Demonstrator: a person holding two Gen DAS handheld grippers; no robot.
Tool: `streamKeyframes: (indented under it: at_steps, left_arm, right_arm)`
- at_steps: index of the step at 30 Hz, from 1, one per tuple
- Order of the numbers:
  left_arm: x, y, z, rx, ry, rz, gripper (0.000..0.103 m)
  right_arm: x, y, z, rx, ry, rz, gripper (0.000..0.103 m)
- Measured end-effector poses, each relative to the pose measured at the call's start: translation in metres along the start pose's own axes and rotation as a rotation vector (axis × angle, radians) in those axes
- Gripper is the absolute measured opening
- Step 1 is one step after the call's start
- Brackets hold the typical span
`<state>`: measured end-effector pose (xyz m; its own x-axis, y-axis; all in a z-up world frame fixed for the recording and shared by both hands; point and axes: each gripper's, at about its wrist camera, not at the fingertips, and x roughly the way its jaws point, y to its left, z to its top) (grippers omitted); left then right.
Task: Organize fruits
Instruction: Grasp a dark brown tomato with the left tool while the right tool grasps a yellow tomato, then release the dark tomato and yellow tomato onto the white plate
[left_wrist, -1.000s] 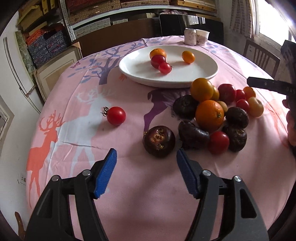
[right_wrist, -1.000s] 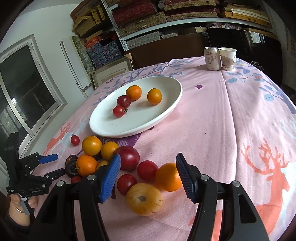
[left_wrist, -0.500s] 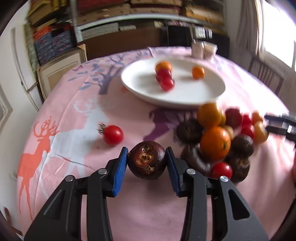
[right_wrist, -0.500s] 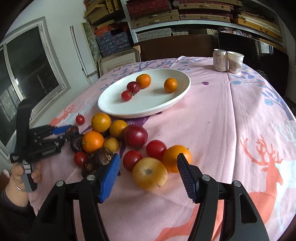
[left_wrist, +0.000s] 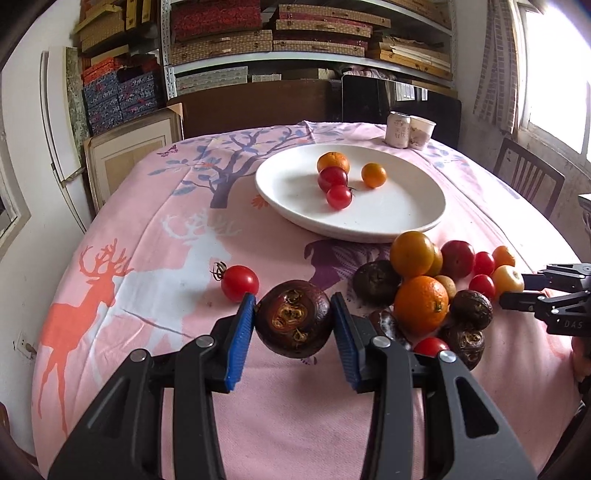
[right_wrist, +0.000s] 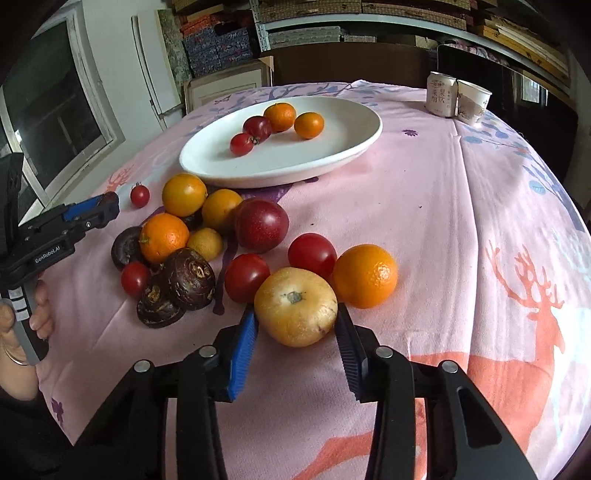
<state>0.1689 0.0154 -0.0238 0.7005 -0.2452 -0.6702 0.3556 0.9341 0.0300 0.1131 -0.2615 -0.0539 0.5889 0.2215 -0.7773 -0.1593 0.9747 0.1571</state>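
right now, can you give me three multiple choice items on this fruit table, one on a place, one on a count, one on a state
1. Where does the lone cherry tomato lie?
A. on the tablecloth, apart from the pile
B. on the plate
C. in the paper cup

2. How many fruits are on the white plate?
A. two
B. four
C. six

3. What is the right tool doing?
A. hanging open over the plate
B. closing on the yellow fruit
C. gripping the can

Answers:
1. A, it sits alone on the cloth, left of the pile.
2. B, two orange and two red fruits.
3. B, the fruit sits between its pads.
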Motion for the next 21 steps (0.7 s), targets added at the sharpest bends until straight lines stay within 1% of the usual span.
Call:
streamKeyframes:
  at_steps: [3,6,10,11,14,15,17,21]
  left_arm:
    - [0.002,0.004,0.0,-0.018,0.01,-0.005,0.041]
    - [0.001,0.005,0.0,-0.023,0.008,-0.005,0.041]
    - [0.001,0.005,0.0,-0.022,0.005,-0.005,0.041]
    - [0.001,0.005,-0.001,-0.021,0.009,-0.009,0.041]
    - [0.005,0.005,0.007,-0.028,0.033,-0.055,0.041]
    - [0.007,0.004,0.013,-0.035,0.04,-0.076,0.041]
    - [0.01,-0.002,0.027,-0.023,0.035,-0.083,0.041]
    - [0.015,-0.027,0.066,0.029,-0.02,-0.076,0.041]
  right_arm:
    - [-0.009,0.001,-0.002,-0.011,-0.045,0.029,0.042]
    - [-0.015,0.005,-0.004,-0.03,-0.072,0.031,0.042]
    - [-0.021,-0.002,-0.003,0.003,-0.1,0.056,0.042]
    - [-0.023,-0.004,-0.003,0.014,-0.105,0.066,0.042]
    - [-0.027,-0.01,0.001,0.04,-0.124,0.09,0.042]
    - [-0.028,-0.012,0.006,0.052,-0.13,0.103,0.042]
    - [-0.032,-0.013,0.02,0.061,-0.15,0.114,0.043]
    - [-0.035,-0.014,0.071,0.065,-0.198,0.096,0.043]
